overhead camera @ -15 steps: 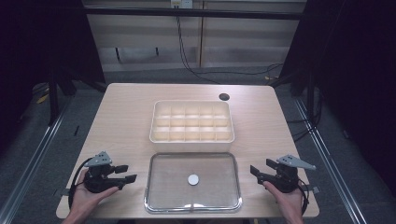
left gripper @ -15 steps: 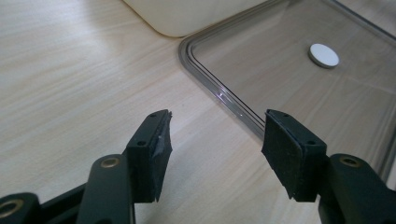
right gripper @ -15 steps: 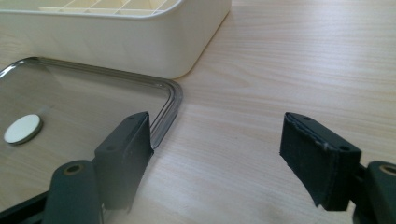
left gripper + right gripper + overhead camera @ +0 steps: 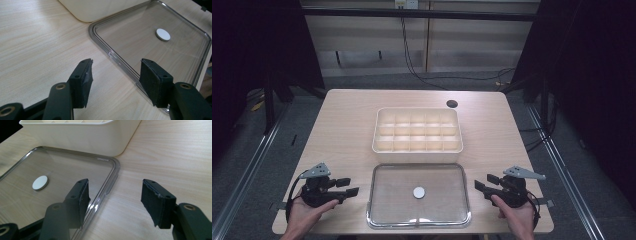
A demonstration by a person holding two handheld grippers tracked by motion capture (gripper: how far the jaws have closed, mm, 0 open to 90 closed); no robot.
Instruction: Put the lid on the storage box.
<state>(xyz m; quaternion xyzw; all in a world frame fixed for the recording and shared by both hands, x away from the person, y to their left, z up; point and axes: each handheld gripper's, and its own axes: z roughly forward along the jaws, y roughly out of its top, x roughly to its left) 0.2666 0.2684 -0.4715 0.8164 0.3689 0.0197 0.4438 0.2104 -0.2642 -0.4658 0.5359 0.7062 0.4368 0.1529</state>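
Bright overhead light on the table (image 4: 342, 125), dark surroundings, glare along the clear lid (image 4: 110, 173).

A pale wooden surface (image 4: 342, 130) carries a cream compartment box (image 4: 417, 130) mid-way; a clear lid (image 4: 419, 195) lies just in front.

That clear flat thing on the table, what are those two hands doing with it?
Nothing is being held yet. A person holds a tool in each hand, the left tool and the right tool, one on each side of the clear lid. Both tools are open and rest by the lid's short edges without gripping it. The lid lies flat on the table with a small white disc at its middle. Just behind it sits an empty white divided box.
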